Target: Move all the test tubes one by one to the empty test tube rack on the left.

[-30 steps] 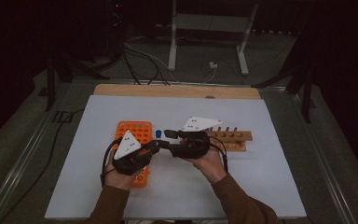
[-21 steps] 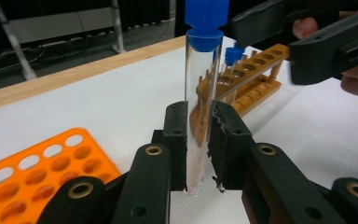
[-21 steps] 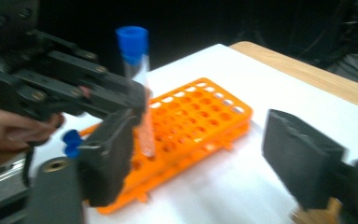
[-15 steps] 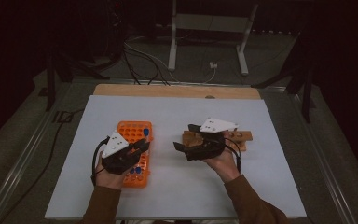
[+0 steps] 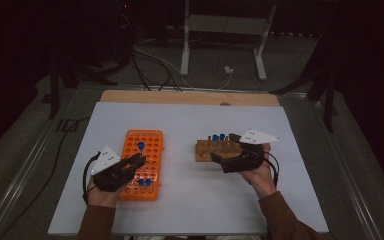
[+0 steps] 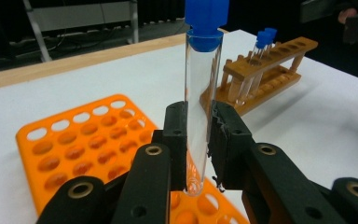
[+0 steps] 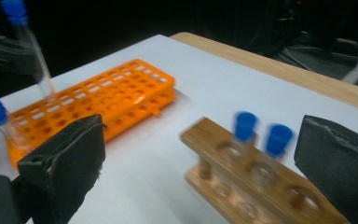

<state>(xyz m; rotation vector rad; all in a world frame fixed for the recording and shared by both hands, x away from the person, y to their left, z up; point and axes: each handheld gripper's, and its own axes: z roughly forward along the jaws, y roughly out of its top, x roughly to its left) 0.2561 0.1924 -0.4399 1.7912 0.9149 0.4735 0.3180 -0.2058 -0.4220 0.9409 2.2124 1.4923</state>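
A: Left gripper [image 6: 198,140] clamps a blue-capped tube [image 6: 200,93], upright over the orange rack [image 5: 142,162]. Risk: tube tip misses a hole and catches the rack's top, slipping in the pads.

B: Noted. Orange rack holds two capped tubes [image 5: 145,183] at its near end. To its right, the wooden rack [image 5: 219,149] carries two more. Right gripper [image 7: 200,163]: jaws just opened wide, empty, facing that wooden rack.

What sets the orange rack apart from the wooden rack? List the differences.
The orange rack is a flat plastic grid of many holes; the wooden rack is a narrow stand on posts with a single row. The orange rack sits by the left claw, the wooden rack by the right claw. Both hold blue-capped tubes.
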